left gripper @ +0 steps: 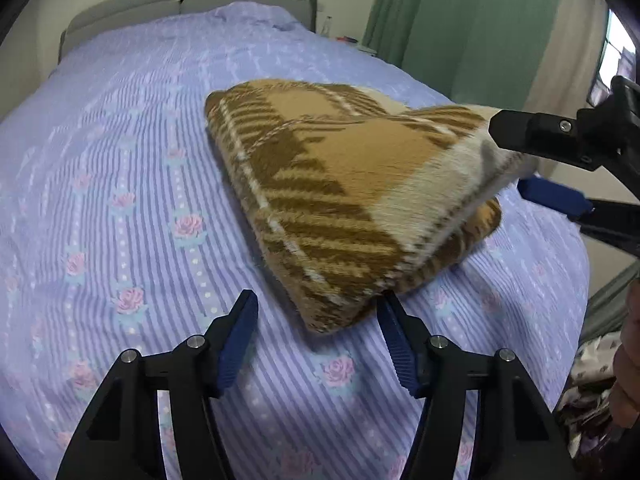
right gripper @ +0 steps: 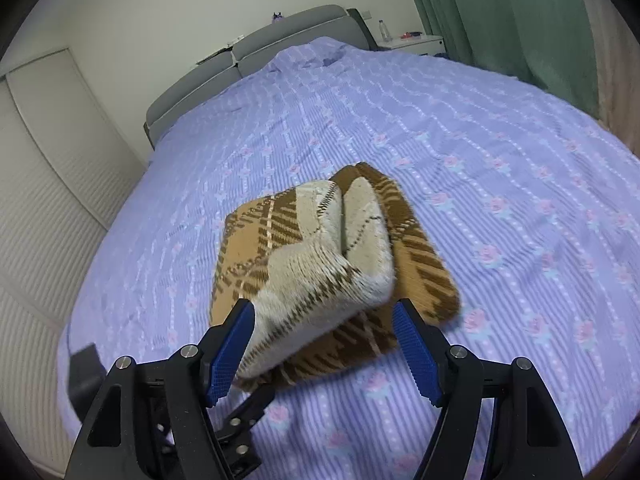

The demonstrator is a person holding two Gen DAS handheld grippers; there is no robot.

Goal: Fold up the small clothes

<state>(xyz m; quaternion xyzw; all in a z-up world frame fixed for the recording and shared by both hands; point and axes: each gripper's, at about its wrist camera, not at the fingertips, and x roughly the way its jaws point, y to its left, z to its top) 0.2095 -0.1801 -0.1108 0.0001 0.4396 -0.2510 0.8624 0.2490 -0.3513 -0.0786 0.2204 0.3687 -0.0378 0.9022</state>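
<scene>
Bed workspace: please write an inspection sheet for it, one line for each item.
Surface: bed with purple striped rose-print cover.
Job's things: brown plaid cloth, folded, one cream corner raised.
Clutter: patterned fabric at the bed's edge.
Grippers: left gripper open, nothing between its jaws; right gripper open, the raised corner between its jaws.
Cables: nothing seen.
Surroundings: grey headboard, green curtain, nightstand with a bottle.

Tan, brown and cream plaid is shown on the folded cloth (left gripper: 352,184); lilac stripes with pink roses are seen on the bedspread (left gripper: 120,184); the curtain (left gripper: 460,12) is coloured green.
</scene>
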